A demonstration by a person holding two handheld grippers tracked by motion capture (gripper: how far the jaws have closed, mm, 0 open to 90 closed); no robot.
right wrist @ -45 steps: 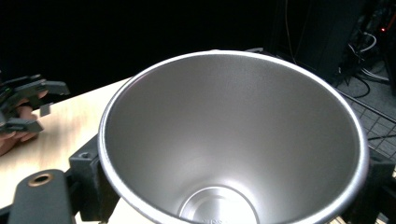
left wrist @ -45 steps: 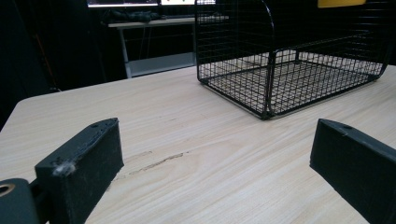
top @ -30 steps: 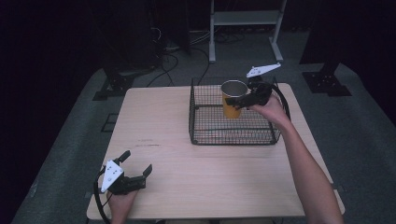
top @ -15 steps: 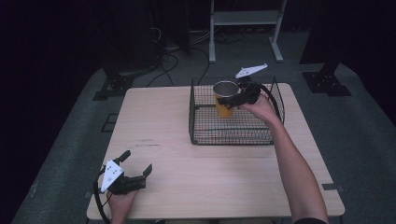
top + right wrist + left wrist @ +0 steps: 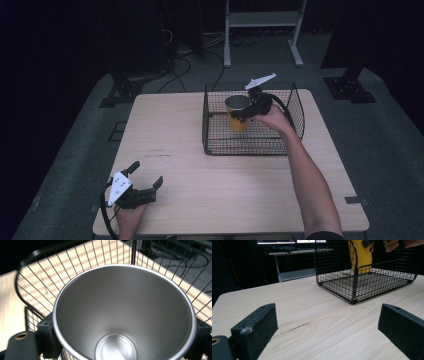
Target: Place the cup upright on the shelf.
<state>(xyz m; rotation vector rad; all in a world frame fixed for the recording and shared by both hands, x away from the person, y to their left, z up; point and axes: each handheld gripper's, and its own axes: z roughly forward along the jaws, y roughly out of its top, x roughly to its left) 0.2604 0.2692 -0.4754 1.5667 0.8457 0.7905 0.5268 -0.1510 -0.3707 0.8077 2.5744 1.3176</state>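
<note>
Here the right gripper's (image 5: 248, 111) fingers (image 5: 47, 336) pinch the cup (image 5: 238, 112) just under its rim, upright inside the basket (image 5: 210, 122). Judging by that, lower it straight, keeping clear of the wires. The left gripper (image 5: 145, 183) rests spread on the bench (image 5: 170, 135).

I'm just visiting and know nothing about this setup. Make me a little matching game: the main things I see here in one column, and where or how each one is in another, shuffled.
Things:
1. yellow cup
2. wire basket
3. left gripper
4. right gripper

States:
a. open, low over the table's near left corner
b. black mesh, standing on the table
c. held upright inside the basket, steel inside
d. clamped around the cup

Pairs: 1-c, 2-b, 3-a, 4-d
</note>
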